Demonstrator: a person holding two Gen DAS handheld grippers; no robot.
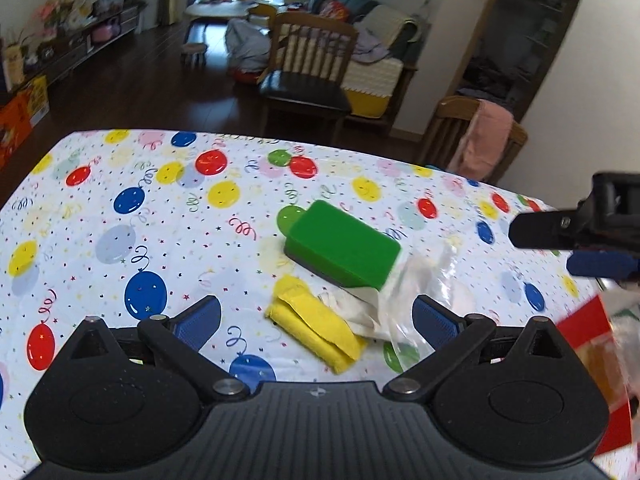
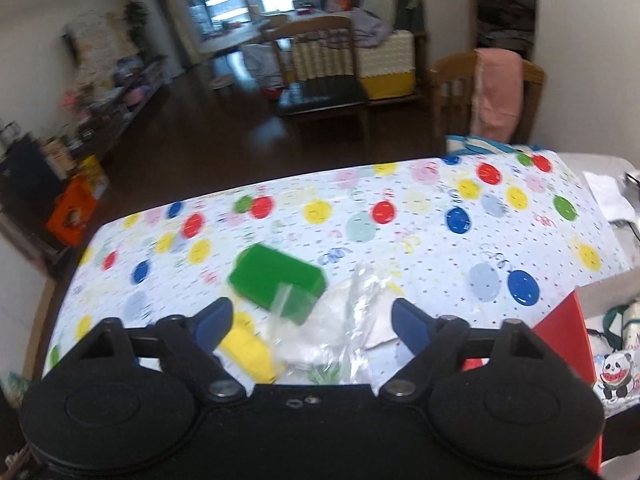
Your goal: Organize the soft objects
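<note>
Hovering over a balloon-print table point(image 1: 120, 208), both grippers spread wide, nothing held
Left gripper point(image 1: 316, 316) & right gripper point(image 2: 310, 318) sit above a green sponge point(image 1: 344, 248), yellow cloth point(image 1: 316, 330) & clear plastic bag point(image 1: 416, 280) bunched mid-table, all touching

A green sponge point(image 1: 343, 249) with a dark underside lies flat on the balloon-print surface point(image 1: 120, 208). Just beside it, nearer the cameras, lies a folded yellow cloth point(image 1: 316, 332); a crumpled clear plastic bag point(image 1: 416, 280) holding something white overlaps the sponge's corner and touches the cloth
</note>
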